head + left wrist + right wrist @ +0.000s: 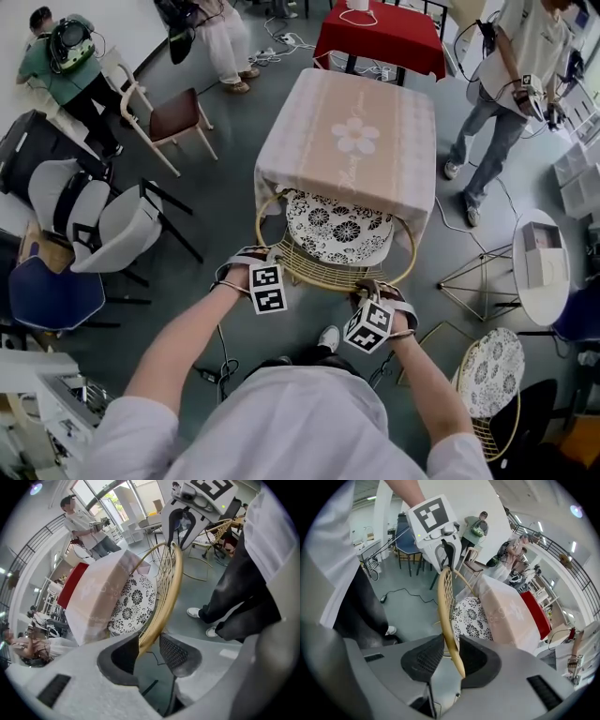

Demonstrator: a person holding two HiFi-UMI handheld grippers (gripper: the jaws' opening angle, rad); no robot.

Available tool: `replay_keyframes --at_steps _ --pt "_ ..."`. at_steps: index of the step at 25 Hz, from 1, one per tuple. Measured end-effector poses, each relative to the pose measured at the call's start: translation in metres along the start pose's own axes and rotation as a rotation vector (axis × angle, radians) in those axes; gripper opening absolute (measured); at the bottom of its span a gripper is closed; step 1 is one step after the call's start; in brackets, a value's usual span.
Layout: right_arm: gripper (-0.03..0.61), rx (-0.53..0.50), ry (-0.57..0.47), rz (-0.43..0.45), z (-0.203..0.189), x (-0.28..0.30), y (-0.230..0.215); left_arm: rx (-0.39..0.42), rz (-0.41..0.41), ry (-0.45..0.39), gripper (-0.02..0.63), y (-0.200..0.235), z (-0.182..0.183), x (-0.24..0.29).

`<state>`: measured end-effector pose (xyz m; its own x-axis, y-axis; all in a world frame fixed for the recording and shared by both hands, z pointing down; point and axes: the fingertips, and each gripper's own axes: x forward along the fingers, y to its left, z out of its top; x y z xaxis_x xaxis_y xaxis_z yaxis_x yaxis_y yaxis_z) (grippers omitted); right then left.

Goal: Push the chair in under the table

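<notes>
Chair seat: the far part of the round black-and-white floral cushion [337,230] lies hidden under the pink cloth-draped desk [352,141].
Chair legs: covered by the gold wire-backed chair [323,274] itself.
Red-clothed desk [380,37]: far side cut by the top edge.
Standing person [511,84]: head cut off above.
Second floral chair [492,370]: partly behind the wearer's right forearm [436,389].

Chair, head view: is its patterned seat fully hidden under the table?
No: most of the patterned seat shows in front of the near edge of the table; only its far part is tucked under.
</notes>
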<state>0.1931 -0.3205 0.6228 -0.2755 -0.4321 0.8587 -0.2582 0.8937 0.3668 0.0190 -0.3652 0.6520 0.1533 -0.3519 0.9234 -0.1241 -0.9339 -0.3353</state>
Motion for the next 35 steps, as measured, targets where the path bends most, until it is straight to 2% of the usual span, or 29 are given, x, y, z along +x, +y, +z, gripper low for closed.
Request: replay_keyframes --at_steps 4,8,17,21,24,32,35 --pt "0.086 0.102 -0.019 -0.036 0.005 -0.013 0.001 -0.05 0.047 -0.07 0.13 -0.003 0.006 -0.017" --pt "0.086 0.223 -0.057 -0.082 0.02 -0.026 0.0 -0.147 0.09 -0.174 0.13 -0.001 0.017 -0.038" --pt "0.067 0.445 -0.176 -0.168 0.062 -0.066 0.015 -0.341 0.101 -0.386 0.129 -0.02 0.048 -0.094" --pt "0.052 0.55 -0.237 -0.209 0.075 -0.087 0.019 -0.442 0.109 -0.481 0.093 -0.027 0.058 -0.12" --pt "0.038 0.657 -0.292 -0.225 0.084 -0.101 0.02 -0.483 0.127 -0.54 0.063 -0.034 0.064 -0.137" --pt "0.008 0.859 -0.45 -0.232 0.108 -0.135 0.028 -0.677 0.074 -0.668 0.023 -0.055 0.076 -0.171" --pt "0.003 0.911 -0.504 -0.235 0.116 -0.146 0.031 -0.717 0.075 -0.708 0.006 -0.059 0.08 -0.182"
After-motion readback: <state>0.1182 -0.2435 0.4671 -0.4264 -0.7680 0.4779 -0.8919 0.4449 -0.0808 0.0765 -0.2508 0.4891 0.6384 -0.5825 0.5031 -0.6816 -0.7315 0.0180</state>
